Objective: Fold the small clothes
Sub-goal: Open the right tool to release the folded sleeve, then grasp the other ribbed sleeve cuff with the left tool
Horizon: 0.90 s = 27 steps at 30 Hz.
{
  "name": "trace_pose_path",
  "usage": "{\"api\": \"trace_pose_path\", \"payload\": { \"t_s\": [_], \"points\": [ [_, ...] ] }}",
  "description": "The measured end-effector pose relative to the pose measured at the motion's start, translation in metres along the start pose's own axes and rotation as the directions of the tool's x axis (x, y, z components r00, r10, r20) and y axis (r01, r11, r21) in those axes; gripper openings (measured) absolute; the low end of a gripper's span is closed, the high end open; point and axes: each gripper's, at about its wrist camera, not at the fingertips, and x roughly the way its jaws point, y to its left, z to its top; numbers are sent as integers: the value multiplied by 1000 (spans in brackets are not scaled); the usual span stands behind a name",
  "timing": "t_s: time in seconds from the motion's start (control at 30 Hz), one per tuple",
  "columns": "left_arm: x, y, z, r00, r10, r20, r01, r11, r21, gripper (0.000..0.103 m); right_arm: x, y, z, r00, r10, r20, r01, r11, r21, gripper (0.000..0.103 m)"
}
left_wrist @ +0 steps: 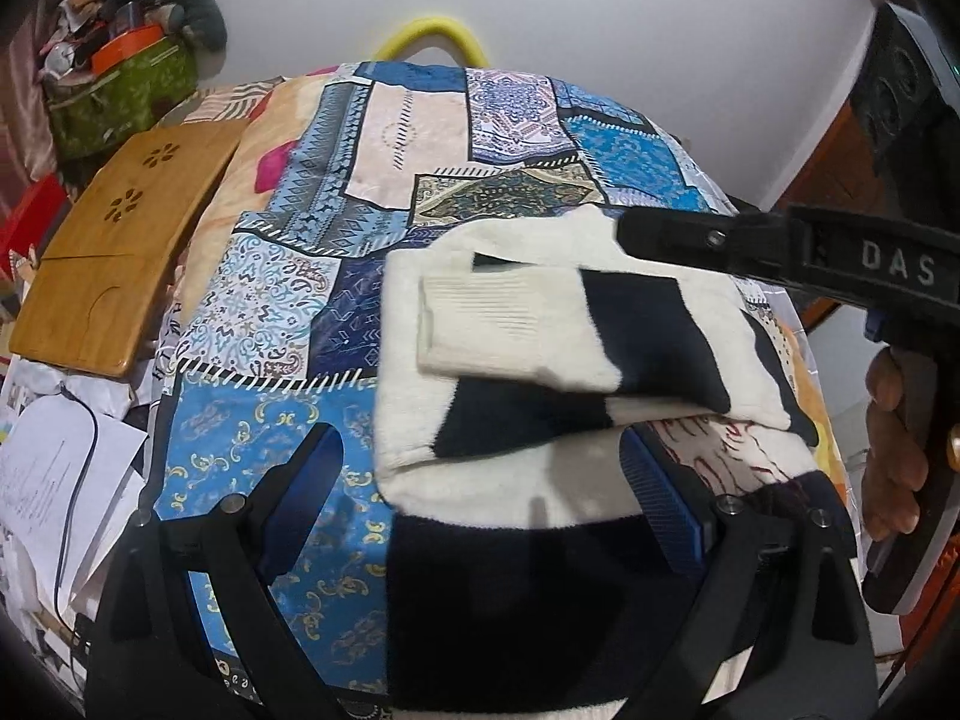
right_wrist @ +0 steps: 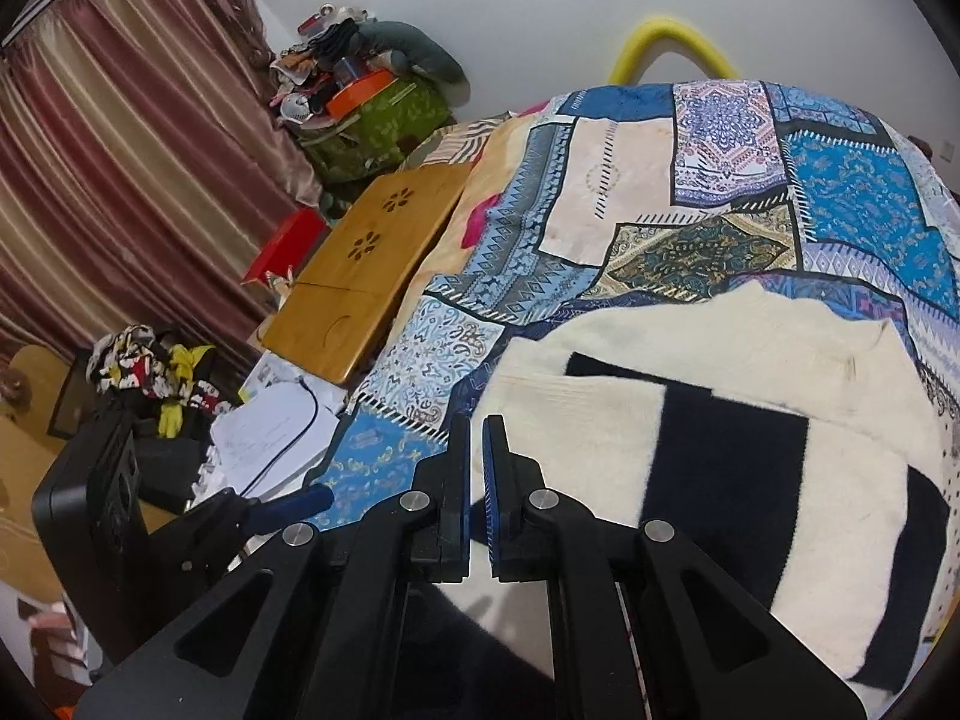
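Note:
A cream and black striped sweater (left_wrist: 540,348) lies on the patchwork bedspread (left_wrist: 384,138), with a sleeve folded across its middle. It also shows in the right wrist view (right_wrist: 720,432). My left gripper (left_wrist: 480,480) is open, its blue-padded fingers (left_wrist: 306,480) spread either side of the sweater's near part, low over it. My right gripper (right_wrist: 478,450) is shut and empty, hovering over the sweater's left edge. In the left wrist view the right gripper's finger (left_wrist: 678,234) reaches in from the right above the sweater's far edge.
A wooden lap tray (right_wrist: 366,264) lies left of the bedspread (right_wrist: 630,180). Loose papers (right_wrist: 270,438) and a cable sit below it. A green bag with clutter (right_wrist: 372,114), a red box (right_wrist: 288,240), curtains (right_wrist: 120,180) and a yellow foam arch (right_wrist: 672,42) stand further off.

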Motion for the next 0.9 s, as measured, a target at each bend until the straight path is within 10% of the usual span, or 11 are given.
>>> {"api": "trace_pose_path", "payload": {
  "t_s": [0.2, 0.47, 0.9],
  "points": [
    [9, 4, 6, 1000, 5, -5, -6, 1000, -27, 94, -20, -14, -1, 998, -55, 27, 55, 998, -9, 8],
    [39, 12, 27, 999, -27, -39, 23, 995, -100, 94, -75, -68, -13, 967, -230, 106, 231, 973, -2, 40],
    [103, 19, 43, 983, -32, -178, 3, 986, -164, 81, -133, -157, -71, 911, -402, 93, 394, 914, 94, 46]
  ]
}}
